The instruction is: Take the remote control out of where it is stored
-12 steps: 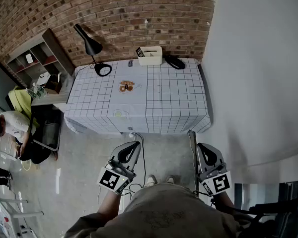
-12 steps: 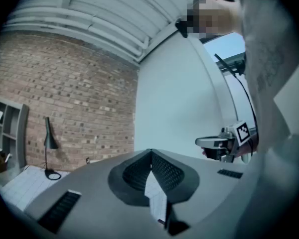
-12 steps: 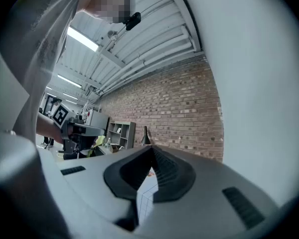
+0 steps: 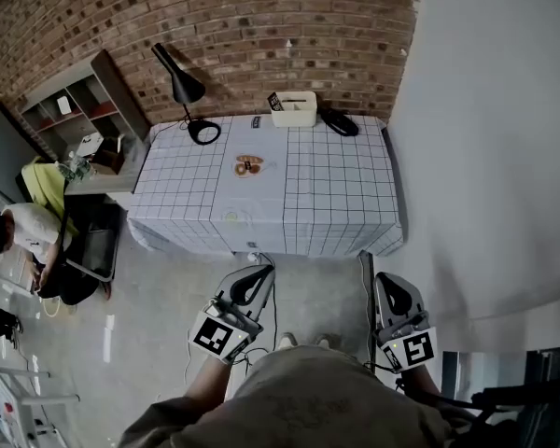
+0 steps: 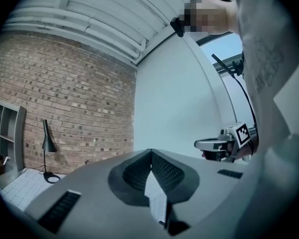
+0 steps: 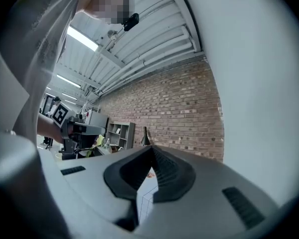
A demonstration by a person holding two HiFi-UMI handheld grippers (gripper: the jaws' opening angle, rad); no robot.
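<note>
Left hand-held gripper (image 4: 260, 272): low in the head view, near the person's body, over the floor (image 4: 168, 297); its own view shows the jaws drawn together at the tips, nothing between them; marker cube (image 4: 215, 336) at its rear.

Right hand-held gripper (image 4: 385, 279): level with the left one and well apart from it; jaws closed tip to tip and empty in its own view; marker cube (image 4: 413, 348) at its rear.

Worktop (image 4: 308, 203): covered by a pale cloth with a dark grid, set against the brick wall (image 4: 261, 26), well ahead of both grippers.

White box (image 4: 299, 110): at the far edge of the worktop, near the wall.

Remote control (image 4: 274, 101): taken to be the dark oblong item leaning out of the left end of the white box; too small to confirm.

Black object (image 4: 339, 122): flat on the worktop, just right of the box; kind not readable.

Small dark item (image 4: 256, 121): on the worktop, left of the box.

Desk lamp (image 4: 182, 84): black, head tilted, round base at the far left corner of the worktop.

Brown items (image 4: 247, 166): a small cluster near the middle of the worktop.

Shelf unit (image 4: 79, 105): against the wall, left of the worktop.

Person (image 4: 19, 241): at the left edge, bent over, well apart from the worktop.
</note>
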